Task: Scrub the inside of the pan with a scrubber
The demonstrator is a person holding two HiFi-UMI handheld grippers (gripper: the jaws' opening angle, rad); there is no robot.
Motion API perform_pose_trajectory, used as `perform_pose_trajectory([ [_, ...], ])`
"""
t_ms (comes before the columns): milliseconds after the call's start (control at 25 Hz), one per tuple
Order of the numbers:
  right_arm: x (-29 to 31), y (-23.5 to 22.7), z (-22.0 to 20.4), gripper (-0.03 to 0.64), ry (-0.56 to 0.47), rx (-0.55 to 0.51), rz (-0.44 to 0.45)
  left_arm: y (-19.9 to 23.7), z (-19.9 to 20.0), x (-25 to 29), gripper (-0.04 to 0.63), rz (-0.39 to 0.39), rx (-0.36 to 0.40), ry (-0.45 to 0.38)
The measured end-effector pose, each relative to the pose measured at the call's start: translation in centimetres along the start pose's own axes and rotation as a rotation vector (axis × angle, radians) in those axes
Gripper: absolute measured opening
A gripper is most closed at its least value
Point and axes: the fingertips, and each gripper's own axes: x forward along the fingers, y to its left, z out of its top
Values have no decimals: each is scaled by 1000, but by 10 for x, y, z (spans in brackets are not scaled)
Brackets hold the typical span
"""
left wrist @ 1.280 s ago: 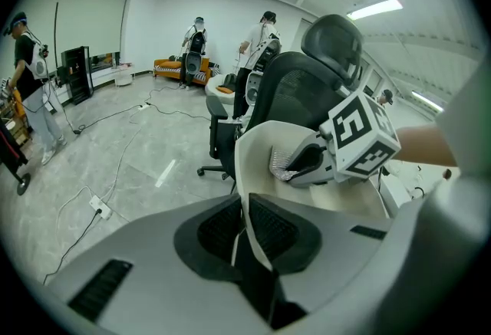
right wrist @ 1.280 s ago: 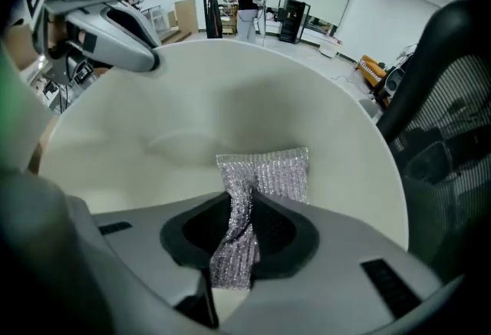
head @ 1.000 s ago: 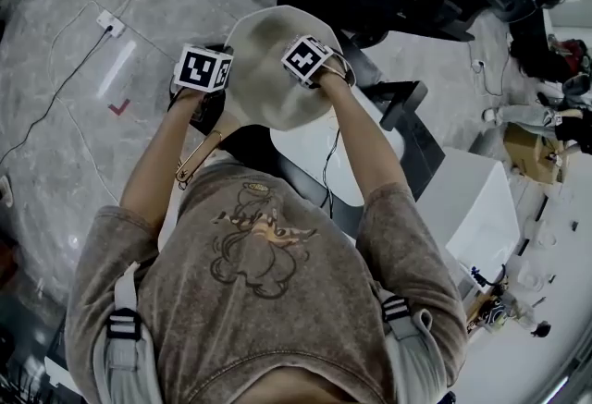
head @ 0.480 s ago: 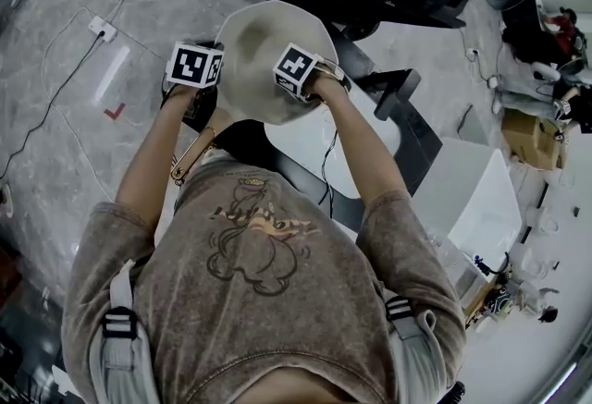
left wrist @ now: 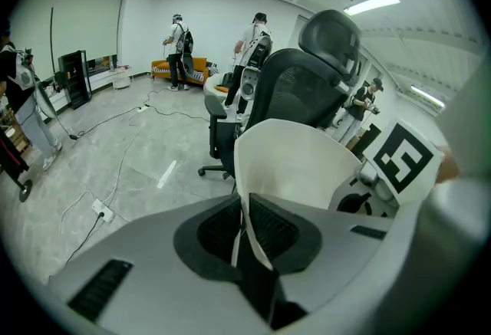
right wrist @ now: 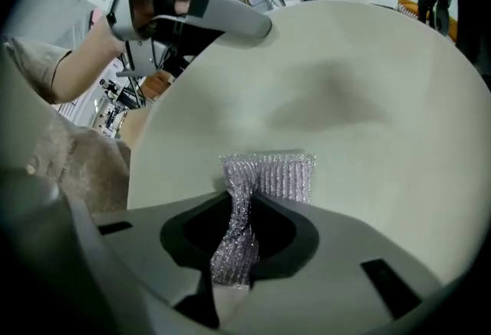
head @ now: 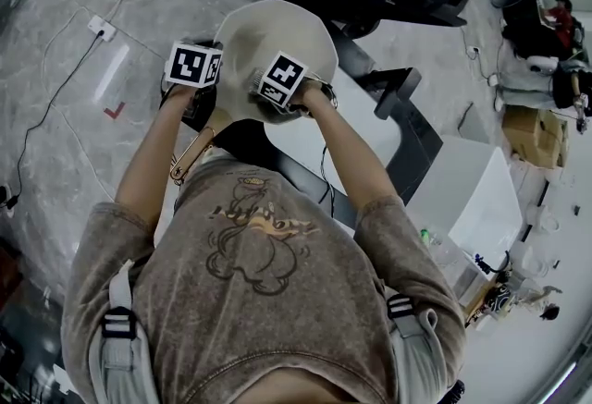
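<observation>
Scrubbing looks to be under way, but I cannot tell how much of the inside is done. On the left, the left gripper [left wrist: 244, 228] has its jaws almost together. They pinch the thin edge of the round cream-coloured pan [left wrist: 298, 165] and hold it up in the air, above the floor. The pan is smooth and gently curved, like a shallow bowl. Its long brown handle [head: 191, 155] points down toward the person's shirt. On the right, the right gripper [right wrist: 236, 230] has its jaws closed on a silver wire-mesh scrubber [right wrist: 268, 175]. The scrubber is shiny and bumpy, and it is squashed thin where it is pinched. Its wide end lies flat against the inside of the pan, near the lower edge. The inside looks plain, with no clear dirty spots, so I cannot say which parts are left to rub.
</observation>
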Motion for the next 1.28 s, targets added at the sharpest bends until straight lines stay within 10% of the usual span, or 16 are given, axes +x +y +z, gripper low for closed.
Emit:
perform_pose_trajectory([
  [520, -13, -54, 77, 97, -310, 48, -271, -1, 0, 0, 46, 0, -2, 0],
  [1280, -51, -120, 6, 97, -89, 170, -508, -1, 0, 2, 46, 6, 1, 13],
])
